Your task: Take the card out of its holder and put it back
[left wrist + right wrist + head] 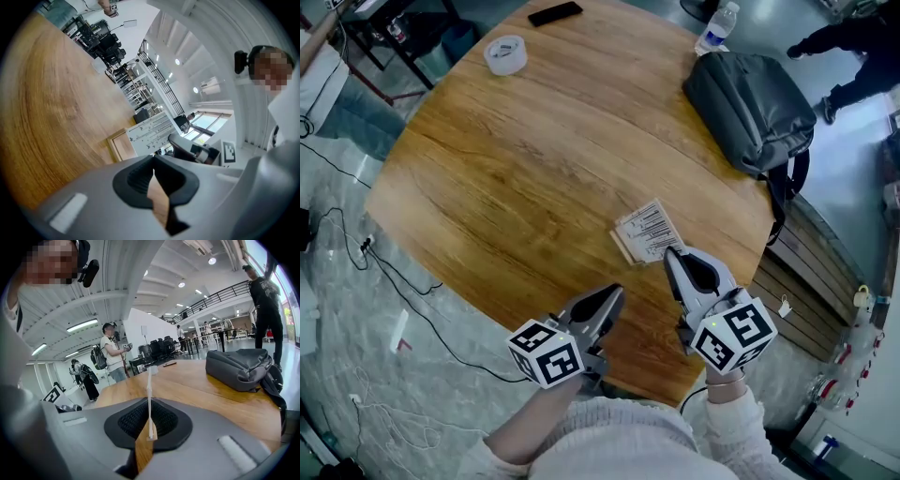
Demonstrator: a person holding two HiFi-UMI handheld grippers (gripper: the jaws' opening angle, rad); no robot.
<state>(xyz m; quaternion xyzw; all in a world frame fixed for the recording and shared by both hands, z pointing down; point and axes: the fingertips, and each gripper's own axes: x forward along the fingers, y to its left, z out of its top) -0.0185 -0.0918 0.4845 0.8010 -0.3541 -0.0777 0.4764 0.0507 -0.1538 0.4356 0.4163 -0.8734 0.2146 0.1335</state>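
Card lies at about 5 o'clock on the round wooden table, touching the tip of your right gripper. That gripper's jaws are clamped on the card's near corner, and in the right gripper view the card shows edge-on between them as a thin white line. Its printed face, with a barcode, is turned up toward you. Its edges run diagonally, with one corner pointing to 1 o'clock. From above it looks nearly square, so I can't tell its long axis. The holder shows as a pale strip along the card's 8 o'clock edge.

Your left gripper hangs at 7 o'clock from the card, near the table's rim, with its jaws pressed together on nothing.

Farther off, a grey backpack rests at 2 o'clock, a tape roll at 11 and a phone at 12. A bottle stands behind the backpack.

The floor is grey and strewn with cables. Around you is a bright hall with white beams, strip lights and a railed mezzanine, where people stand.
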